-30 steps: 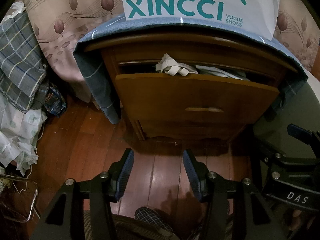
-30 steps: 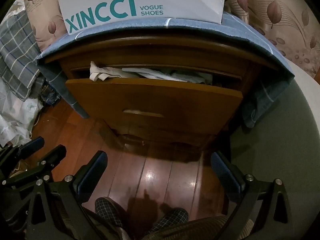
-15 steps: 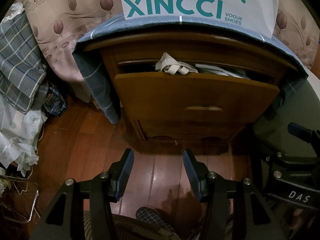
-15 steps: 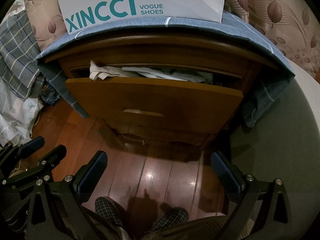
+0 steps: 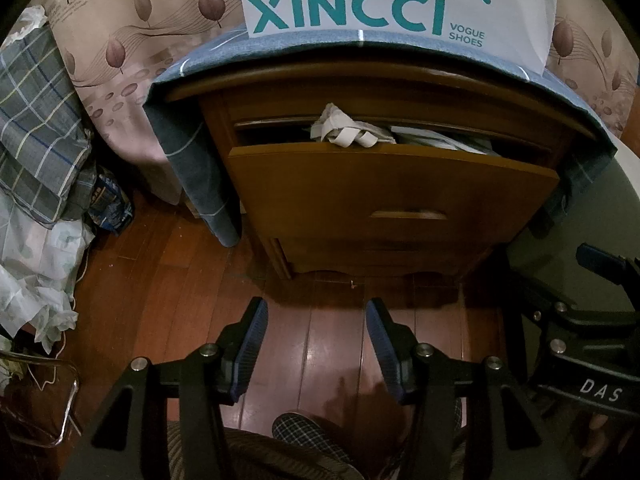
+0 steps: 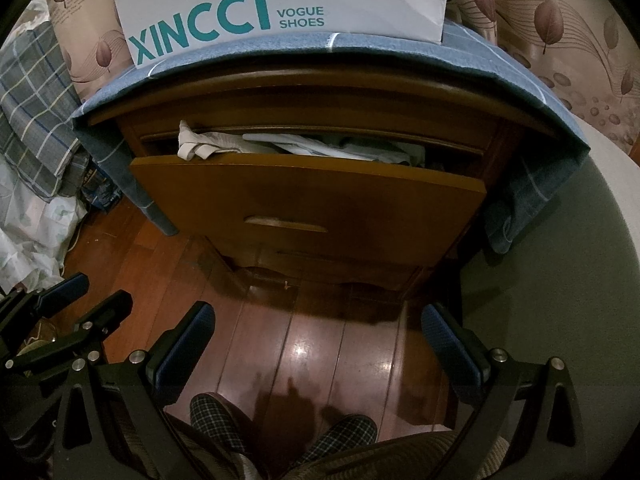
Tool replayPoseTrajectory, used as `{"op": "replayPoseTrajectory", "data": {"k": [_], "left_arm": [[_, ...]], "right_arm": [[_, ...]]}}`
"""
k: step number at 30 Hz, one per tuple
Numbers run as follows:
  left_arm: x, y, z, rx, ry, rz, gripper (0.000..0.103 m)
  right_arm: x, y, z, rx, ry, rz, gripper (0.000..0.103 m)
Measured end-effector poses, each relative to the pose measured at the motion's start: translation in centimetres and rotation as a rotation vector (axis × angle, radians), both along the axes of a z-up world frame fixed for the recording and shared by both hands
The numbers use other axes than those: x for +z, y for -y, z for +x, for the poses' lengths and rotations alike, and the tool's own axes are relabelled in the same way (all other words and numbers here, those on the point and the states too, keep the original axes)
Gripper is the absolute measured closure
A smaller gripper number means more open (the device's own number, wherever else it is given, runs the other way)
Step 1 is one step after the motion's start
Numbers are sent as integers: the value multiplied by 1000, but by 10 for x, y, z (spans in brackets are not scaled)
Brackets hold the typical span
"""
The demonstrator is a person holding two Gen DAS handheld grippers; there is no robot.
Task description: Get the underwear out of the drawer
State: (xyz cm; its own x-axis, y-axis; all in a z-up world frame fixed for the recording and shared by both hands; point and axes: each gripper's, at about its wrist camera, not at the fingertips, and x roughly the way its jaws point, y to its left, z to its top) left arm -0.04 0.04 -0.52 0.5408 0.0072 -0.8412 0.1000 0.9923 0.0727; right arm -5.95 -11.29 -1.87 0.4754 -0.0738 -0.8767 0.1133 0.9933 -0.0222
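The underwear (image 5: 346, 132), a pale bunched piece with a looped waistband, lies at the left end of the open drawer (image 5: 392, 184), spilling slightly over the top edge of the drawer front. In the right wrist view the underwear (image 6: 196, 142) sits by the drawer's left corner, with other folded light cloth (image 6: 320, 146) filling the drawer to its right. Its long axis runs roughly along the drawer front.

From the drawer, both grippers hang well apart, low over the wooden floor (image 5: 160, 300) in front of it, so the garment lies forward and up from each. The left gripper (image 5: 316, 344) is partly open and holds nothing; the right gripper (image 6: 318, 344) is spread wide and is also empty. The left one looks the nearer and better lined up, since the bundle lies almost straight ahead of it.

Above the drawer, the nightstand top carries a blue cloth (image 5: 280, 44) and a white XINCCI shoe bag (image 5: 380, 4). The overhanging top narrows the opening, so the reach probably has to go over the drawer front and under that edge. Plaid bedding (image 5: 36, 120) is heaped far left of the drawer.
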Motion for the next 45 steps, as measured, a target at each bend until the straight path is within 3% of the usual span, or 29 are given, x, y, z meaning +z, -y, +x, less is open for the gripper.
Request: {"op": "replayPoseTrajectory", "data": {"k": [45], "left_arm": [[0, 2, 1, -4, 1, -9, 50]], "right_arm": [[1, 0, -4, 1, 5, 11, 1]]}}
